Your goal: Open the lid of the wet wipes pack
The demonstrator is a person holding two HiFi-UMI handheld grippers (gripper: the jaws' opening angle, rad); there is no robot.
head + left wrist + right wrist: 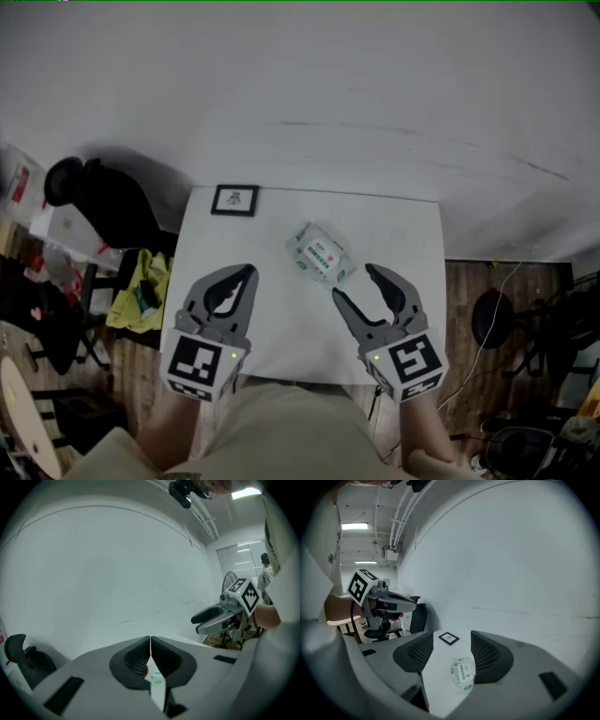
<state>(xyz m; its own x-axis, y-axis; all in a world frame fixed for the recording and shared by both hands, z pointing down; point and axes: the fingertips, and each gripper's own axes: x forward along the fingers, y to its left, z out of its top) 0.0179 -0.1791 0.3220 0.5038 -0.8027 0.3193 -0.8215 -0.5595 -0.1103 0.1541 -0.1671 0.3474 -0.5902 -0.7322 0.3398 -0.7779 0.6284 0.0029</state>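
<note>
**Pack untouched; lid step not begun**

Wet wipes pack (320,253) lies flat on the white surface (281,323), label side up, near the far middle. A small framed card (234,200) sits well apart at the far left edge.

Left tool (247,272) is clenched with nothing between its jaws, which meet tip to tip in the left gripper view. It hovers left of the pack and does not touch it. Right tool (353,281) is released, jaws apart and empty, just beside the pack's near right corner. In the right gripper view the pack (462,673) shows between its jaws.

Lid detail is too small to read; the flap edge cannot be located.

Recommendation, as judgement: pin the soft pack body with one tool, away from the label. Then pinch only the flap's free edge with the other and peel slowly, lest the whole pack lift or slide.
</note>
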